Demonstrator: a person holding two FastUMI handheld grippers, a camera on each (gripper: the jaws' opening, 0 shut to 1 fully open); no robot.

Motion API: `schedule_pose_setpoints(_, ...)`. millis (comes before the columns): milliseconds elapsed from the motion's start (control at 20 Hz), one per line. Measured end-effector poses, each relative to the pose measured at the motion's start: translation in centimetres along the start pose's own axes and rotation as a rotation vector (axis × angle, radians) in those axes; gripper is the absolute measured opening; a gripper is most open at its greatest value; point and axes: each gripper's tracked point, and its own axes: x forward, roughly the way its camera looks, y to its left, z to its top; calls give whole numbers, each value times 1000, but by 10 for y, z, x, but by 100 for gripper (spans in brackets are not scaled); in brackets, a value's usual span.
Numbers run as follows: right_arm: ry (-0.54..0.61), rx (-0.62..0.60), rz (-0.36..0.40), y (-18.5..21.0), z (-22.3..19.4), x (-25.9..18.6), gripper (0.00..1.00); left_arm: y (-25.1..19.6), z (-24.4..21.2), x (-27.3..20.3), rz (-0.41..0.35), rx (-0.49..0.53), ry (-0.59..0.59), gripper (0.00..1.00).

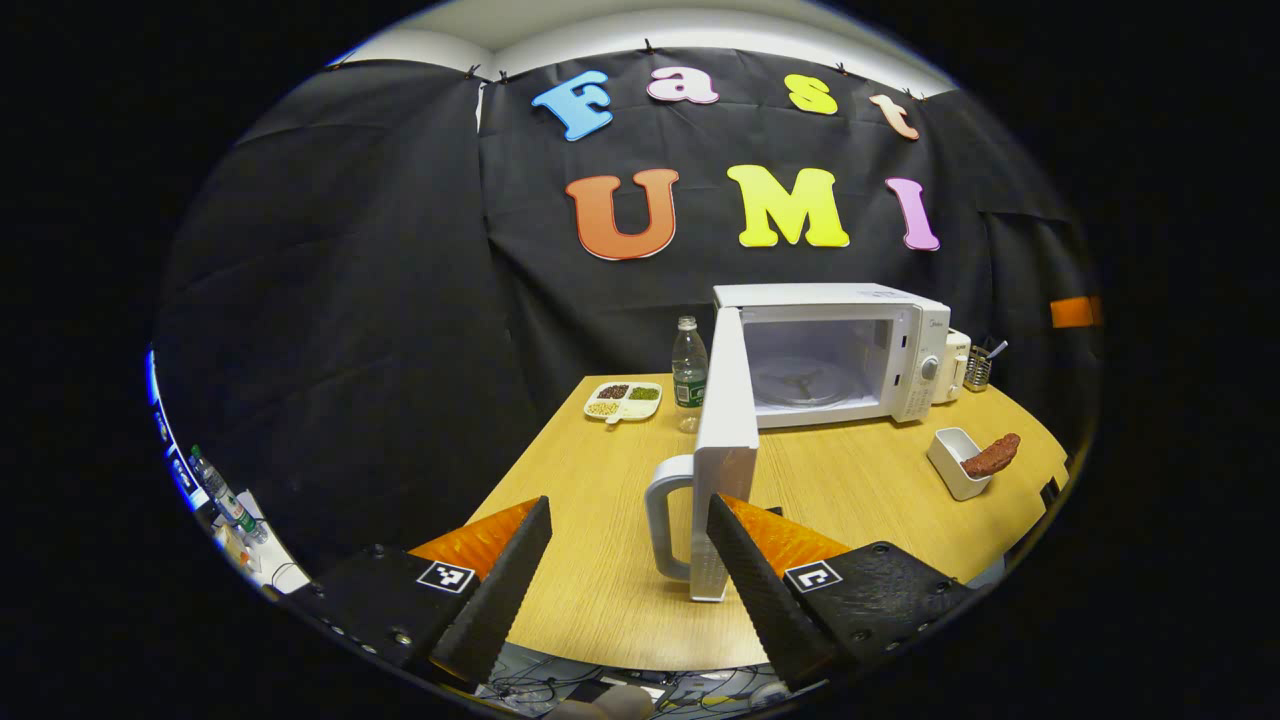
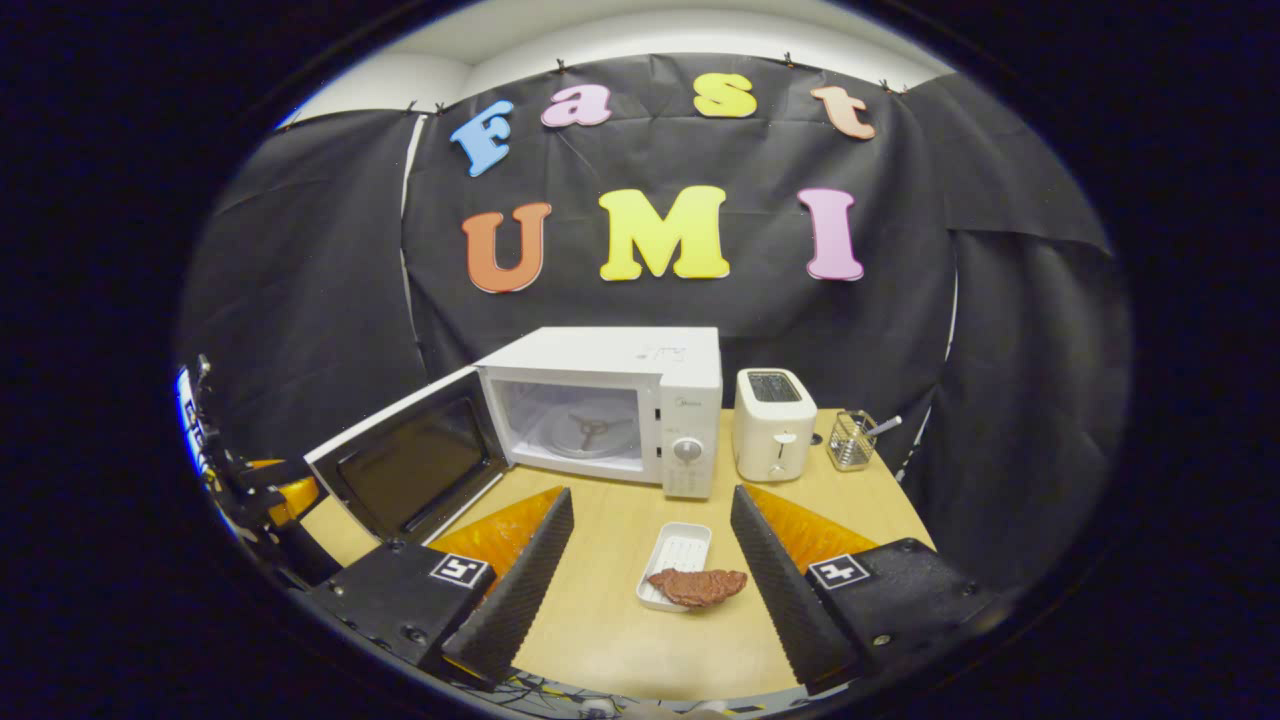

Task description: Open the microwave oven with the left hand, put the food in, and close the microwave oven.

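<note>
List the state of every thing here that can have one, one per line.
microwave door: swung wide open
microwave cavity: no food inside, turntable bare
white tray: on the table, meat lying over its near rim
left gripper: open, door handle between its fingers, not gripped
right gripper: open, tray and meat ahead between its fingers
water bottle: upright, capped
toaster: slots without bread
</note>
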Motion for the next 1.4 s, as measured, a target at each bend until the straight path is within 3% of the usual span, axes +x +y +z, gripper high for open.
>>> schedule_pose_setpoints(50, 30, 6, -7, -8, -17, 5, 100, -6, 9, -6, -10, 2, -9, 96)
schedule_pose_setpoints(250, 136, 103, -22, -34, -87, 26, 100, -43, 60, -27, -78, 13, -77, 96)
schedule_pose_setpoints(300, 157, 132, -30, -38, -101, 31, 93, -54, 74, -31, -93, 8, -95, 96)
schedule_pose_setpoints(350, 176, 148, -33, -44, -113, 37, 100, -65, 89, -33, -111, -1, -118, 96)
schedule_pose_setpoints(450, 202, 190, -24, -52, -133, 53, 100, -93, 116, -34, -145, -18, -145, 96)
schedule_pose_setpoints(550, 240, 261, 12, -57, -154, 71, 98, -115, 134, -30, -159, -36, -156, 96)
schedule_pose_setpoints(600, 256, 299, 24, -59, -161, 79, 89, -126, 143, -30, -173, -52, -167, 96)
schedule_pose_setpoints(650, 271, 338, 41, -60, -167, 89, 98, -135, 151, -28, -175, -63, -171, 96)
schedule_pose_setpoints(800, 280, 443, 122, -60, -167, 114, 95, -152, 167, -21, -148, -68, -173, 96)
schedule_pose_setpoints(850, 290, 472, 165, -58, -165, 120, 83, -157, 171, -20, -138, -65, -169, 96)
schedule_pose_setpoints(900, 316, 500, 191, -57, -167, 126, 93, -161, 173, -20, -125, -63, -164, 96)
schedule_pose_setpoints(950, 347, 531, 208, -58, -171, 133, 90, -164, 176, -21, -110, -60, -162, 96)
schedule_pose_setpoints(1000, 371, 566, 230, -59, -172, 137, 65, -168, 177, -18, -92, -58, -155, 96)
schedule_pose_setpoints(1050, 392, 585, 247, -59, -172, 140, 58, -170, 179, -18, -73, -59, -152, 96)
schedule_pose_setpoints(1100, 403, 599, 279, -57, -170, 142, 41, -174, 180, -18, -54, -63, -147, 96)
schedule_pose_setpoints(1200, 428, 623, 340, -52, -166, 141, 27, -178, 181, -19, -13, -72, -140, 96)
schedule_pose_setpoints(1250, 446, 648, 381, -47, -160, 138, 34, -180, 181, -19, 8, -74, -134, 96)
schedule_pose_setpoints(1300, 463, 653, 407, -45, -158, 136, 23, -182, 180, -20, 29, -75, -129, 100)
schedule_pose_setpoints(1400, 495, 619, 446, -44, -154, 131, 16, -185, 179, -23, 68, -68, -126, 96)
